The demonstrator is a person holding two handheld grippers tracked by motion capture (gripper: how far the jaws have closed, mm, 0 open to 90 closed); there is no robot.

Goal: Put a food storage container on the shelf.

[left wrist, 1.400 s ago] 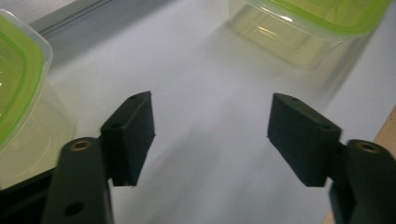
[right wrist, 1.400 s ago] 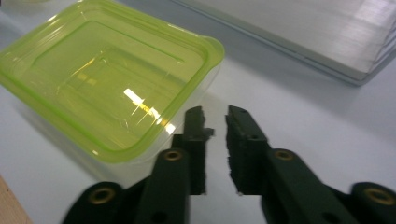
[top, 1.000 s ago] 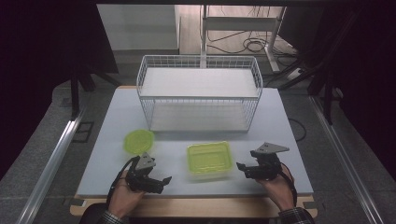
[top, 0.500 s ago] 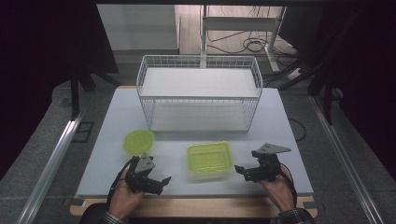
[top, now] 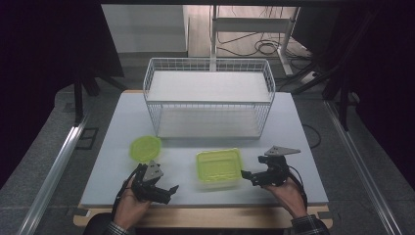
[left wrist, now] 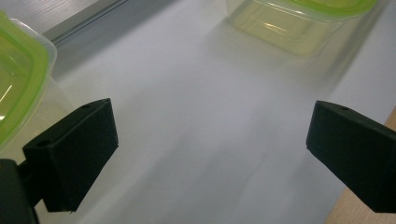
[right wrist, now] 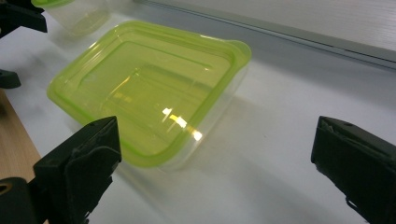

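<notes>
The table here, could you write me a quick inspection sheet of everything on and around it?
Surface: pale grey table top with a wooden front edge; looks clean.
Job's things: rectangular green-lidded container near the front centre; round green-lidded container to its left; both closed and upright.
Clutter: white wire basket at the back of the table; no loose bits seen.
Grippers: left gripper open, nothing between its fingers; right gripper open, just been opening, beside the rectangular container's right edge, not gripping it.
Cables: black cable trails from the right gripper; more cables on the floor beyond the table.
Surroundings: dark room, metal rail at left, table legs behind.
</notes>
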